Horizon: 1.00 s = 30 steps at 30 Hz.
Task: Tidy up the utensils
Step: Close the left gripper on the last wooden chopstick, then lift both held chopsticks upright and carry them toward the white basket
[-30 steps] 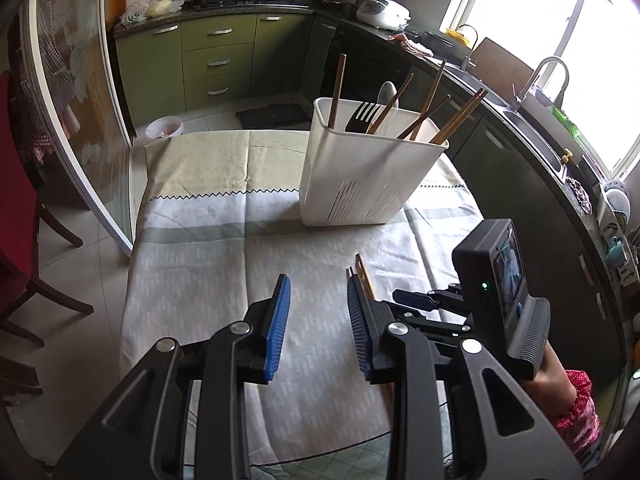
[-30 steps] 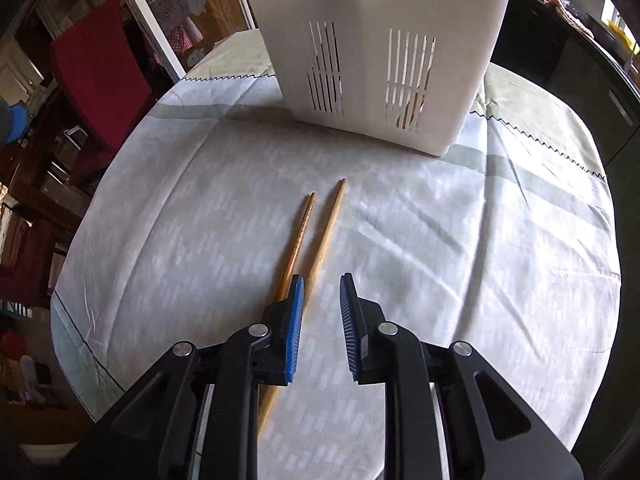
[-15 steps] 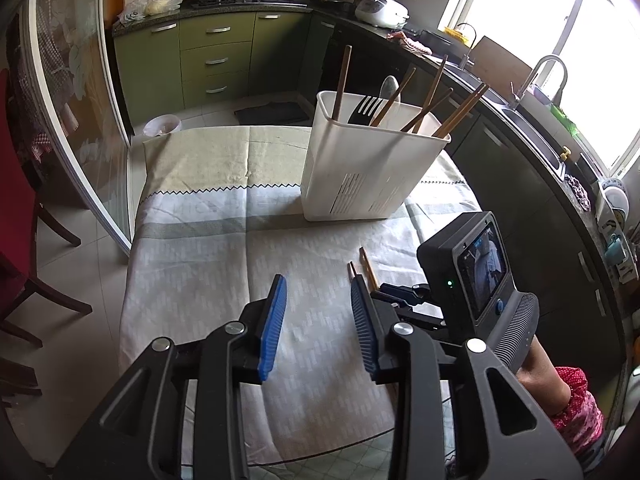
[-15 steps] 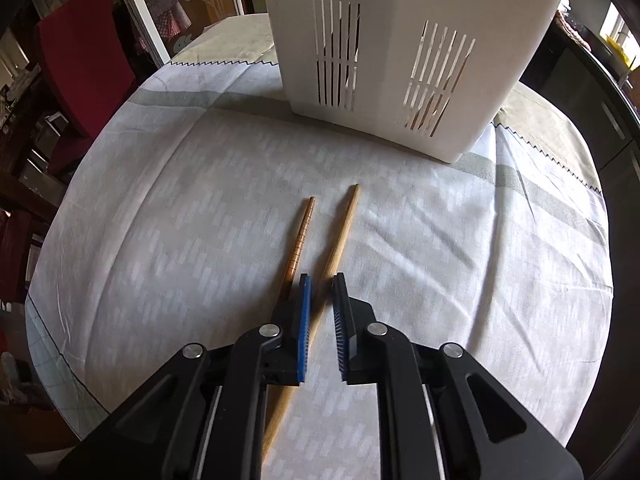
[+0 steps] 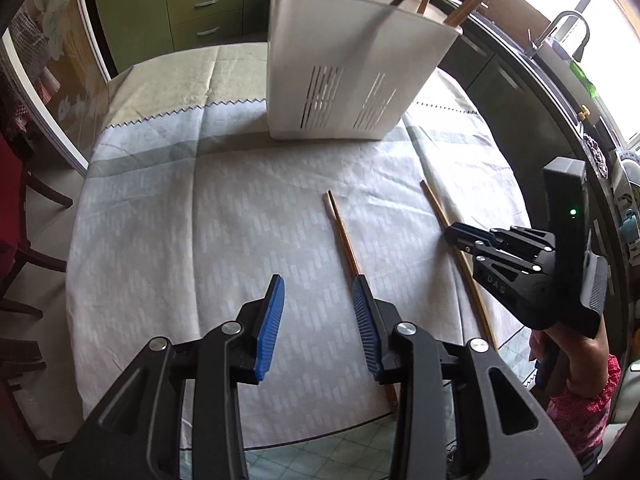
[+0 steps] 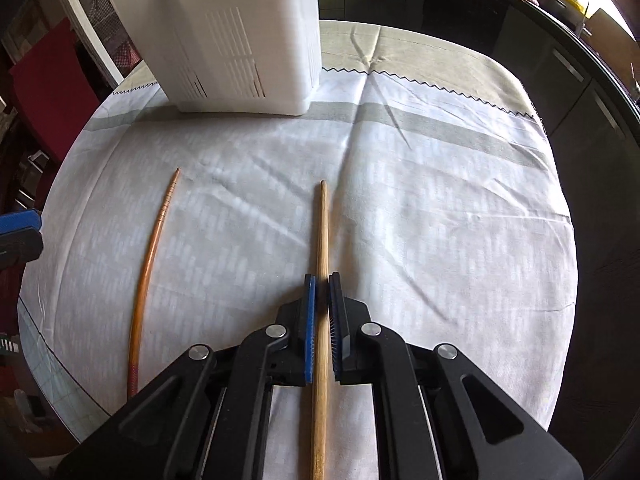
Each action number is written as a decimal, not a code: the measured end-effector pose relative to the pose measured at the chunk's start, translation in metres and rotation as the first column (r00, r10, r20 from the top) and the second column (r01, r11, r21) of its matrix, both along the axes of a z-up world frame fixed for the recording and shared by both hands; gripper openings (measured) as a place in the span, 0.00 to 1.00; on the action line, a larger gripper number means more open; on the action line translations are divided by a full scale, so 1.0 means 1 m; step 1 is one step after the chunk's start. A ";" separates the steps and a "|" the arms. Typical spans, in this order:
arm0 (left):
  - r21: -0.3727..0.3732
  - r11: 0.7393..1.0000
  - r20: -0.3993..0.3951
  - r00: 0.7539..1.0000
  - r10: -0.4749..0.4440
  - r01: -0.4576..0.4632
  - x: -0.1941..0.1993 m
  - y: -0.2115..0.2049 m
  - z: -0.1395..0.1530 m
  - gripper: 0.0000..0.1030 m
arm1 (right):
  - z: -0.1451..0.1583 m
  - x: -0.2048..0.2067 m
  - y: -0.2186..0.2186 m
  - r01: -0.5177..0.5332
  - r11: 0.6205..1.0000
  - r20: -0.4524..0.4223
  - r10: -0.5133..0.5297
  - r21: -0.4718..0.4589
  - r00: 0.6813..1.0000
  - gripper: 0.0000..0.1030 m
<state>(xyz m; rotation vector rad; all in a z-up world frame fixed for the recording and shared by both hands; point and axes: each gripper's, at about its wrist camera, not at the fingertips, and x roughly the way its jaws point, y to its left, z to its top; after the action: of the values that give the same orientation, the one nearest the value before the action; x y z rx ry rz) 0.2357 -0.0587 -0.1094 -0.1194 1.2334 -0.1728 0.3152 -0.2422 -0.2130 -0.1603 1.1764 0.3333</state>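
Observation:
A white slotted utensil holder [image 5: 352,68] stands at the far side of the table, with several chopsticks and a black fork in it; it also shows in the right wrist view [image 6: 240,36]. My right gripper [image 6: 322,308] is shut on a light wooden chopstick [image 6: 322,240] that points toward the holder; the same gripper [image 5: 460,236] and chopstick [image 5: 438,210] show at the right of the left wrist view. A darker ridged chopstick [image 6: 154,240] lies on the cloth to its left. My left gripper [image 5: 318,312] is open and empty, its right finger beside that dark chopstick [image 5: 342,232].
A pale patterned tablecloth [image 5: 200,208] covers the round table. A glass partition [image 5: 52,92] and red chairs [image 6: 52,84] stand on the left. Dark kitchen counters and a sink [image 5: 560,40] run along the right. The table edge is close in front of both grippers.
My right gripper closed on the light chopstick and drew it to the right, away from the dark one. My left gripper moved lower and closer to the table.

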 end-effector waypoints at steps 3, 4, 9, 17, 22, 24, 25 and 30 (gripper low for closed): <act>0.016 1.000 -0.041 0.999 0.015 -0.014 0.008 -0.017 -0.012 0.36 | 0.000 -0.002 -0.007 0.001 1.000 0.004 -0.001 0.015 1.000 0.07; 0.035 0.999 -0.044 0.999 0.020 -0.018 0.011 -0.022 -0.016 0.37 | 0.001 -0.002 -0.007 0.000 1.000 0.006 0.000 0.018 1.000 0.07; 0.087 0.994 -0.064 0.996 0.065 -0.059 0.027 -0.039 -0.036 0.37 | 0.001 -0.006 -0.015 -0.003 0.999 0.009 0.002 0.043 1.000 0.07; 0.163 0.982 -0.081 0.990 0.112 -0.097 0.038 -0.048 -0.057 0.35 | 0.001 -0.007 -0.015 -0.011 0.998 0.005 0.010 0.058 1.000 0.07; 0.192 0.977 -0.079 0.991 0.111 -0.094 0.040 -0.057 -0.063 0.19 | 0.001 -0.005 -0.019 -0.013 0.998 -0.001 0.013 0.068 1.000 0.07; 0.190 0.977 -0.078 0.991 0.110 -0.094 0.042 -0.061 -0.065 0.16 | 0.001 -0.005 -0.019 -0.015 0.998 -0.002 0.015 0.065 1.000 0.07; 0.187 0.978 -0.076 0.991 0.106 -0.091 0.042 -0.061 -0.065 0.13 | 0.002 -0.004 -0.018 -0.017 0.998 -0.004 0.018 0.061 1.000 0.07; 0.167 0.984 -0.076 0.994 0.074 -0.061 0.037 -0.056 -0.065 0.06 | 0.004 0.007 -0.009 -0.030 0.999 -0.028 0.031 0.019 0.999 0.07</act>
<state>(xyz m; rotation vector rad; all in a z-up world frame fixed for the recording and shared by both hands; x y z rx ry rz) 0.2726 -0.1142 -0.1744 -0.0247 1.3186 -0.0064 0.3218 -0.2515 -0.2085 -0.1582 1.1995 0.3743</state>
